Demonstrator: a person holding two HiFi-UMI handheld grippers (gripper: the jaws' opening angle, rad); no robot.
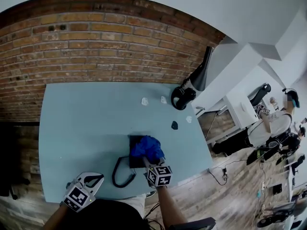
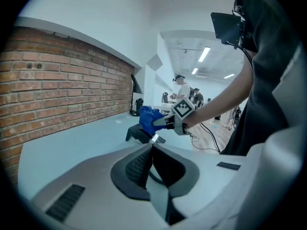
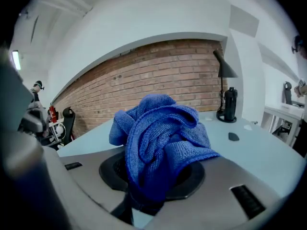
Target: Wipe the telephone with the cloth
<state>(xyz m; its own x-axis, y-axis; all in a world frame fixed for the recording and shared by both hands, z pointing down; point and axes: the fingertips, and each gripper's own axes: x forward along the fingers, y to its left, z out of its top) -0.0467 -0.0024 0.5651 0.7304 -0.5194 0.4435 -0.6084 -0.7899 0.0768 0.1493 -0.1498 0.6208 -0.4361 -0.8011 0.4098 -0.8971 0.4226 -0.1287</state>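
Blue cloth (image 3: 160,140) in clamped fingers (image 3: 106,170) of right gripper (image 1: 149,163), over telephone (image 1: 134,161); left gripper (image 1: 92,180) closed.

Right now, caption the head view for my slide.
Right gripper holds crumpled blue microfibre cloth over black telephone on pale blue table.

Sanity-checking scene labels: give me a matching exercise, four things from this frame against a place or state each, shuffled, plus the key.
Things:
1. cloth
2. telephone
3. desk lamp
4. left claw

Places or states:
A. at the far right corner of the table
B. shut, nothing in it, by the table's near edge
C. bunched up, gripped in the right claw
D. on the table, partly under blue fabric

Pairs: 1-C, 2-D, 3-A, 4-B.
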